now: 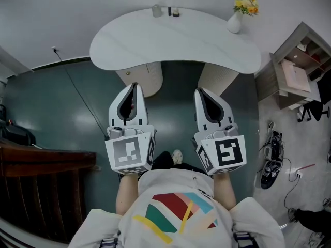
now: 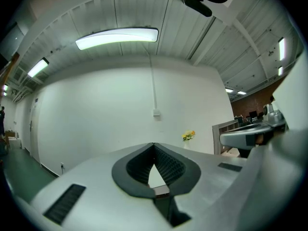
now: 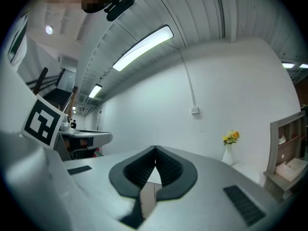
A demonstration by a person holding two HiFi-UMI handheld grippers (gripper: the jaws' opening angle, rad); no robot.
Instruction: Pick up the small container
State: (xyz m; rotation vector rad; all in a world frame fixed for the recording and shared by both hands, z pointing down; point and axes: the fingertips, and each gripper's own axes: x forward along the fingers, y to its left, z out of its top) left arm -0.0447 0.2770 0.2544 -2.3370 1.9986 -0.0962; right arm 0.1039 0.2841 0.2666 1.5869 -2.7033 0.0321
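Jaws closed, empty: left gripper [image 1: 135,86], right gripper [image 1: 199,91], well short of table [image 1: 207,45]. Far-edge container [image 1: 156,10] looks light, rigid; grasp across sides.

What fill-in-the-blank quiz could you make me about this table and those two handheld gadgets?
1. The left gripper and the right gripper hold ____ between their shut fingers.
2. On the white table, the small container stands near the ____ edge, away from the grippers.
3. The vase holds ____ flowers.

Missing words: nothing; far; yellow.
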